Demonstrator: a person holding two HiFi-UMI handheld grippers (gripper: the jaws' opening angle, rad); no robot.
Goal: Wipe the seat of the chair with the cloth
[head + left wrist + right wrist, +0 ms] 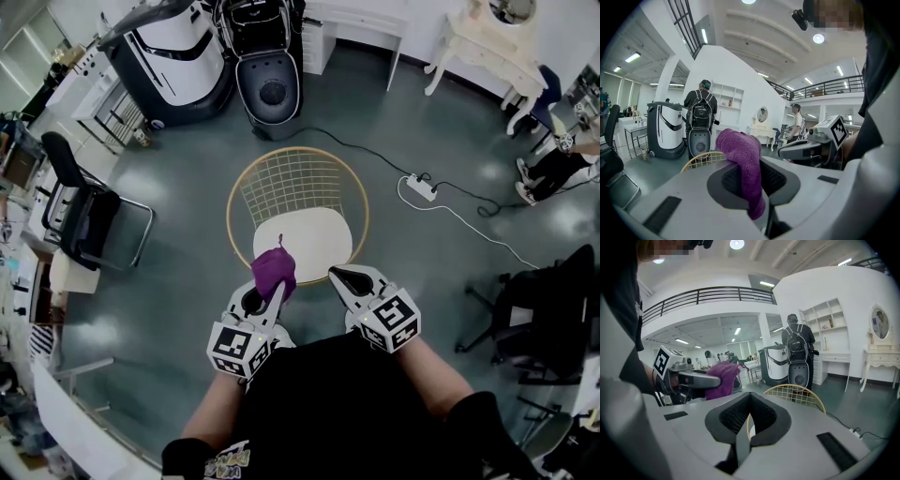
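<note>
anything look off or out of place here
Nothing much. The chair stands upright and the cloth is clamped in the left gripper. Only a corded power strip lies loose on the floor beside the chair.

You wear a black short-sleeved top (347, 403) with a small pale print (230, 459). Your left gripper (274, 292) and right gripper (336, 275) have light grey shells, black ribbed pads (733, 416), and a cube (391, 322) of black-and-white square markers each.

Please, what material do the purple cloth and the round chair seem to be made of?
The purple cloth looks like soft knitted or terry fabric, matte: its surface is fuzzy and it folds limply. The chair's gold wire back seems thin metal, slightly shiny, in an open grid. Its white seat pad is smooth; material unclear.
</note>
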